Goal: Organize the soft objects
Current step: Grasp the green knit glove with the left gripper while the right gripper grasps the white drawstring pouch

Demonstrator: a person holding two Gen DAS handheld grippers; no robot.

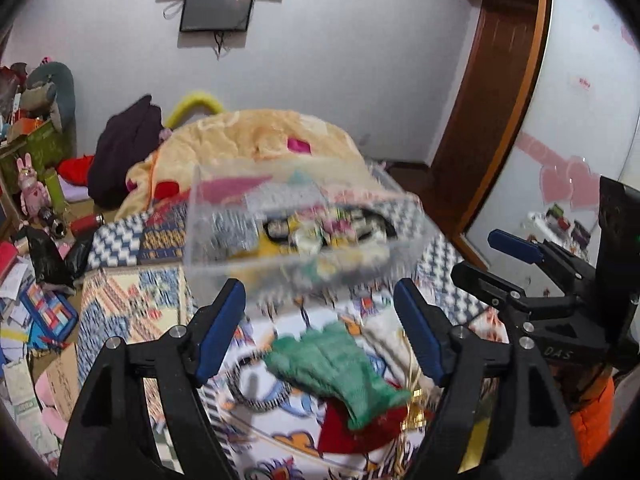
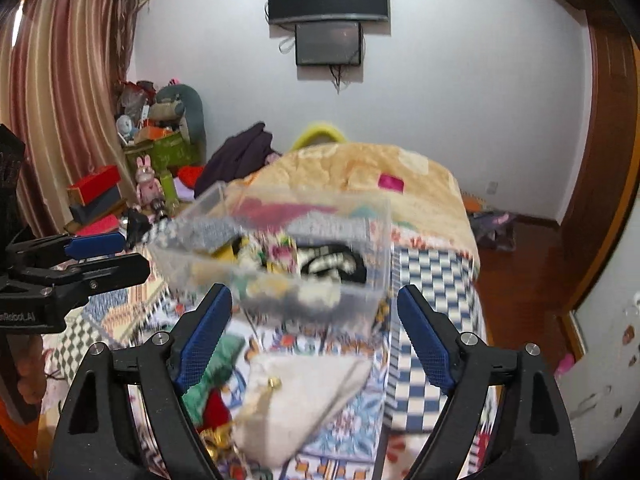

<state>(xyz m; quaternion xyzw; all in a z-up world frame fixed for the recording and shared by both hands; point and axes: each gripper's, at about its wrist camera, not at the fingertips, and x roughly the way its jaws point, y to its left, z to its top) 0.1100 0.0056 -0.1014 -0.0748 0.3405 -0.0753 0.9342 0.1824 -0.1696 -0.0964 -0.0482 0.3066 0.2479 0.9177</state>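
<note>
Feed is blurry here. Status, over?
Left gripper and right gripper open, empty. Green sock and white pouch on bed, outside clear bin. Nothing blocking.

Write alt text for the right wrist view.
The open right hand-held gripper hangs above a white pouch on a patterned bedspread, facing a clear box of soft items. The left hand-held gripper shows at left.
</note>
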